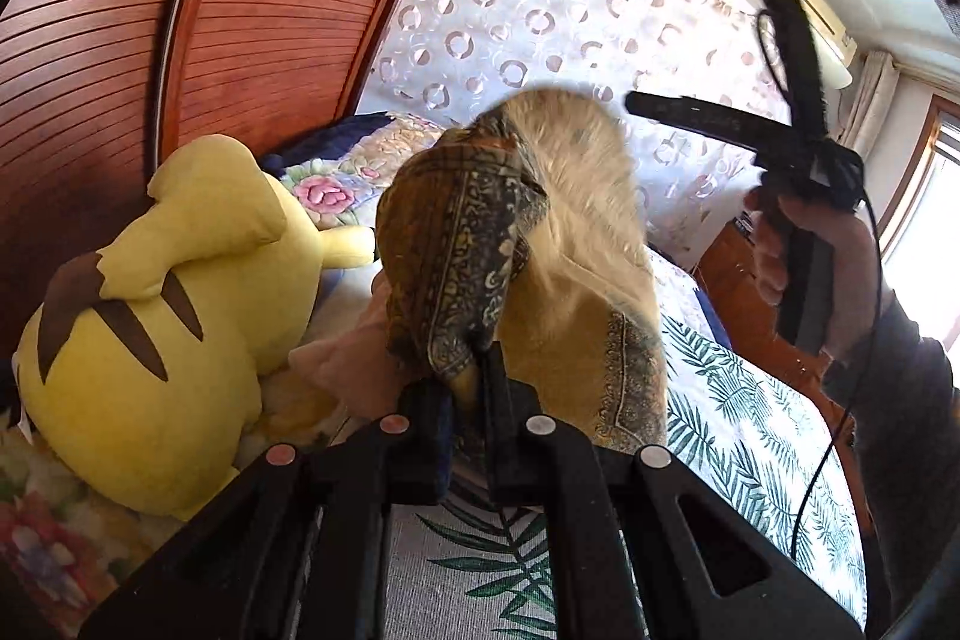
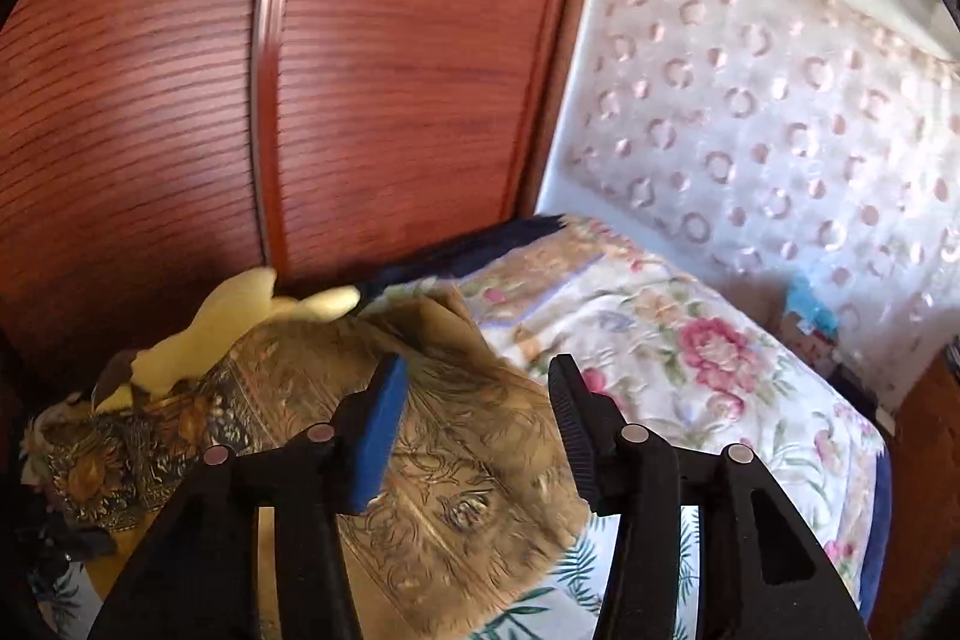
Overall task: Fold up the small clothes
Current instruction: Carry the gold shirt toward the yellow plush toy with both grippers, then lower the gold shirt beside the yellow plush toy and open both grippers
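Note:
A mustard-brown patterned cloth [image 1: 456, 244] with dark ornate borders and a pale fringe is bunched up in front of my left gripper [image 1: 474, 382], which is shut on a fold of it just above the bed. In the right wrist view the same cloth [image 2: 456, 436] lies spread over the bed. My right gripper [image 2: 474, 376] hovers over it, open, with nothing between its blue pad and ribbed finger. The left wrist view also shows the right gripper [image 1: 705, 49], held up at the right by a hand [image 1: 774, 244] with its fingers spread wide.
A big yellow plush toy [image 1: 162, 310] lies at the left beside the cloth. A floral quilt [image 2: 690, 352] is heaped at the head of the bed over a leaf-print sheet [image 1: 750, 430]. A slatted wooden wall [image 1: 180, 10] and a patterned curtain [image 1: 540, 10] stand behind.

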Demonstrator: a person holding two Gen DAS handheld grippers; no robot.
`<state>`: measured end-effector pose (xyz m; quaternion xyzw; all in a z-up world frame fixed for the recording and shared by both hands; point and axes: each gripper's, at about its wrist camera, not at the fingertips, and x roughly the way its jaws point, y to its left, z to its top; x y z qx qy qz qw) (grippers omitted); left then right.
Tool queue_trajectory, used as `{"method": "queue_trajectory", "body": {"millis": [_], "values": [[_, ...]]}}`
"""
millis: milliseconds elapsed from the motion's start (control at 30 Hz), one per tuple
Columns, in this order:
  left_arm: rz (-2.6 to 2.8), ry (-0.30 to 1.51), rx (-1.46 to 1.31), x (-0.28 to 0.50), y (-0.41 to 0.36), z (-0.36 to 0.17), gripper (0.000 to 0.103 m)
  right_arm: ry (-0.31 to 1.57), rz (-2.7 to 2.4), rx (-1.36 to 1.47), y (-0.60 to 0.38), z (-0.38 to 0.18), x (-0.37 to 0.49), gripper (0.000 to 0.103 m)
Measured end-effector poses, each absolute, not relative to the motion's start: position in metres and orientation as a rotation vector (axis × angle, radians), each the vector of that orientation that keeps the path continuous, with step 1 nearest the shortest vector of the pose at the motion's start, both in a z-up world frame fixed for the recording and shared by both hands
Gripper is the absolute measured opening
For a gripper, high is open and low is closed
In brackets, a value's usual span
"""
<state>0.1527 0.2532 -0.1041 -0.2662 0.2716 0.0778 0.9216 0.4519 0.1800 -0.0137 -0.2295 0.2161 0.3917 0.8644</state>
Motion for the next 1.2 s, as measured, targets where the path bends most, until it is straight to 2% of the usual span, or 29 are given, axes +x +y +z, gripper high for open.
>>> {"method": "queue_trajectory", "body": {"millis": [133, 367, 500, 567, 633, 667, 700, 733, 767, 1200], "values": [[0.177, 0.568, -0.534, 0.155, 0.254, -0.104, 0.008, 0.464, 0.817, -0.462, 0.164, -0.021, 0.452, 0.052], [0.188, 0.589, -0.501, 0.156, 0.253, -0.101, 0.008, 0.637, 0.894, -0.464, 0.165, -0.073, 0.461, 0.052], [0.196, 0.595, -0.497, 0.155, 0.255, -0.100, 0.015, 0.713, 0.894, -0.460, 0.179, -0.101, 0.478, 0.053], [0.208, 0.591, -0.492, 0.152, 0.257, -0.097, 0.023, 0.690, 0.879, -0.461, 0.186, -0.107, 0.482, 0.053], [0.215, 0.580, -0.477, 0.150, 0.259, -0.094, 0.044, 0.687, 0.873, -0.443, 0.190, -0.107, 0.486, 0.054], [0.214, 0.574, -0.467, 0.148, 0.260, -0.092, 0.048, 0.688, 0.871, -0.441, 0.191, -0.106, 0.487, 0.054], [0.221, 0.571, -0.450, 0.148, 0.261, -0.089, 0.058, 0.685, 0.866, -0.446, 0.192, -0.106, 0.486, 0.054], [0.233, 0.568, -0.426, 0.147, 0.261, -0.086, 0.074, 0.681, 0.861, -0.450, 0.192, -0.106, 0.483, 0.054], [0.242, 0.562, -0.405, 0.146, 0.261, -0.083, 0.080, 0.678, 0.852, -0.452, 0.192, -0.103, 0.482, 0.054], [0.251, 0.508, -0.227, 0.130, 0.230, -0.046, 0.081, 0.633, 0.836, -0.291, 0.090, -0.084, 0.358, 0.054]]}}
